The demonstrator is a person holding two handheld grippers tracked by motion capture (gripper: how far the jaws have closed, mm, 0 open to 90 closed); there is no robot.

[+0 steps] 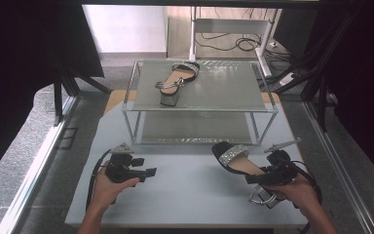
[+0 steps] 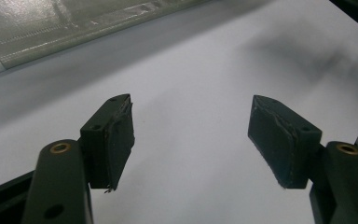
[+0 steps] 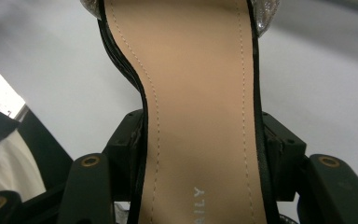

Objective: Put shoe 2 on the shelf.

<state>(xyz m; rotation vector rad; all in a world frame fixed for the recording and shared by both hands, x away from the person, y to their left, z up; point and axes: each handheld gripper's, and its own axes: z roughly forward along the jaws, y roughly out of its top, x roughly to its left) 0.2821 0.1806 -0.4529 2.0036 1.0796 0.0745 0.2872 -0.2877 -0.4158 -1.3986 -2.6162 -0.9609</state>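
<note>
The right tongs (image 1: 262, 178) are clamped on a black sandal (image 1: 237, 160), their pads pressing on either side of its narrow waist, as the right gripper view shows (image 3: 200, 154). The sandal has a tan insole with a line of stitching along its edge, faint lettering near the heel, a sparkling silver band across the toe and a silvery ankle strap hanging below the hand. It is held above the right side of the grey tabletop (image 1: 185, 195), toe pointing toward the rack. The left tongs (image 1: 148, 171) stand wide apart with nothing between them, over bare tabletop (image 2: 191, 140). Farther off, a matching sandal (image 1: 175, 80) rests on the top shelf of a two-tier wire-framed rack (image 1: 224, 92).
</note>
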